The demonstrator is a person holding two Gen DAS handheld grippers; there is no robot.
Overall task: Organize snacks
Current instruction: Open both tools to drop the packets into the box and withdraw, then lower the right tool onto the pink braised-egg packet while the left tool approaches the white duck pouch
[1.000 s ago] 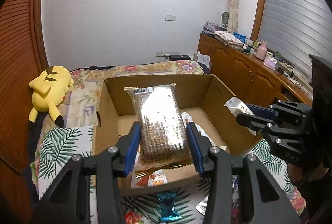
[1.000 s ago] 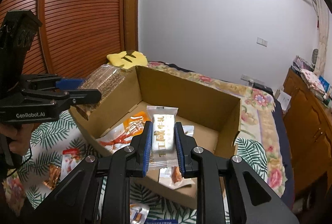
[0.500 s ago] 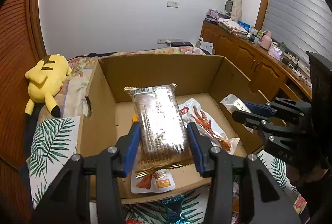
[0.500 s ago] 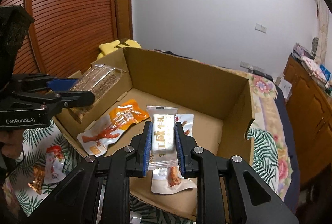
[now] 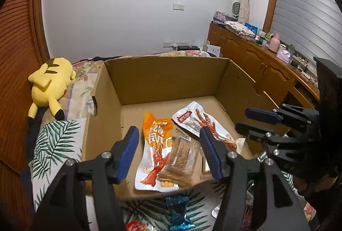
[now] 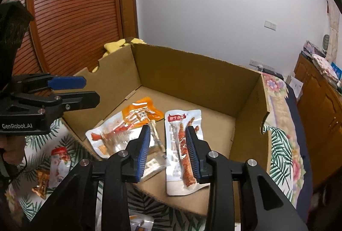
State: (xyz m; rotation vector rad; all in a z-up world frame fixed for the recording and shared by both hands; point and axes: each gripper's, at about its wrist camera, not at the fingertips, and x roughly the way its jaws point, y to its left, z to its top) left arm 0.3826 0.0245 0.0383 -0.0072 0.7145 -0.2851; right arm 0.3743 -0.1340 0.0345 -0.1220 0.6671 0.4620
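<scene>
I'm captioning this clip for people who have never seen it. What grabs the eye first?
The open cardboard box fills mid-frame, with an orange snack packet and a white chicken-feet packet on its floor. A yellow plush toy lies on the bed to its left. Both grippers, left and right, hang open above the box.

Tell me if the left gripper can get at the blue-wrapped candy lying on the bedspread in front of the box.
Probably yes: the blue-wrapped candy lies uncovered on the bedspread just outside the cardboard box, and the left gripper, open and empty, would need to pull back and dip.

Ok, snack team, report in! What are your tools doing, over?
Left tool and right tool open, jaws just opened, nothing gripped. Brown snack bar dropped into cardboard box atop orange chicken-feet pack. Nothing blocking.
</scene>
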